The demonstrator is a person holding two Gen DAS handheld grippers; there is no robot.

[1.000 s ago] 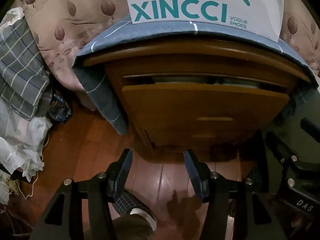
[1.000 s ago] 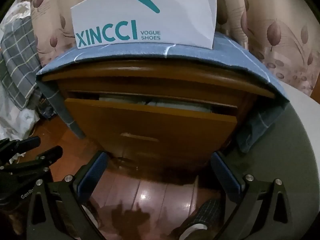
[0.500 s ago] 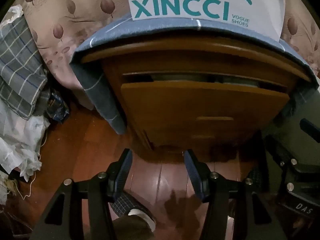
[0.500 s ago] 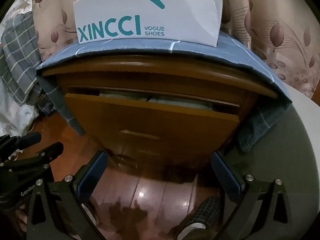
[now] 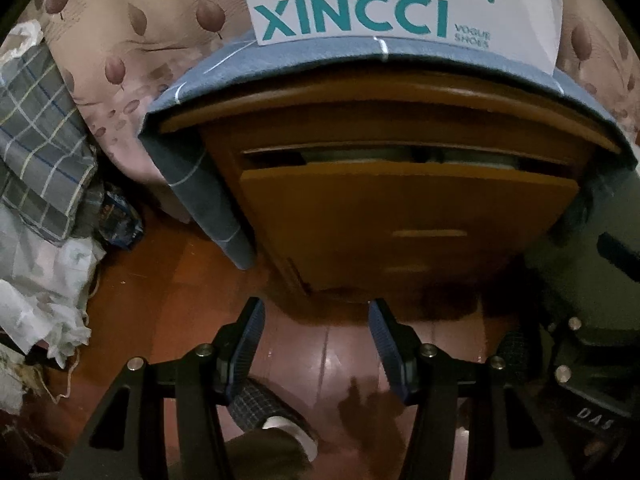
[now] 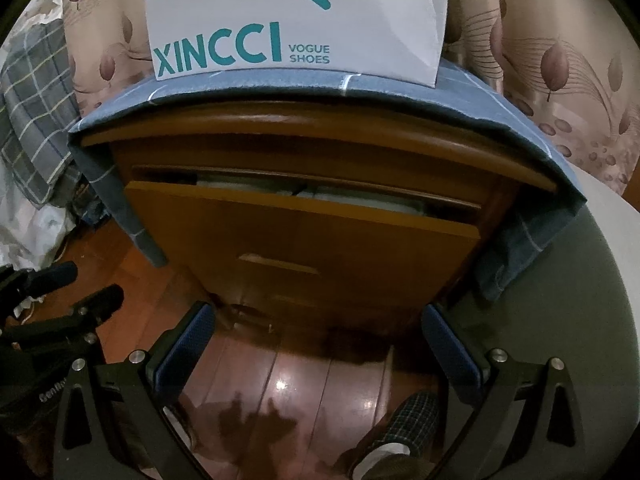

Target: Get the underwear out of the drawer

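Both grippers hang empty: left gripper [image 5: 316, 334] partly spread, right gripper [image 6: 318, 340] wide, drawer [image 6: 304, 240] ahead of the fingertips, untouched.

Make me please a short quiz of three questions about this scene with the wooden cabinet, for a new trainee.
1. True or false: the top drawer of the wooden cabinet is pulled out only a little, and pale folded fabric shows in the gap.
2. What lies directly under the shoe box? A) bare wood B) a blue cloth C) a pillow
3. Fill in: the left tongs and the right tongs are both ____ and hold nothing.

Key: 1 true; 2 B; 3 open.
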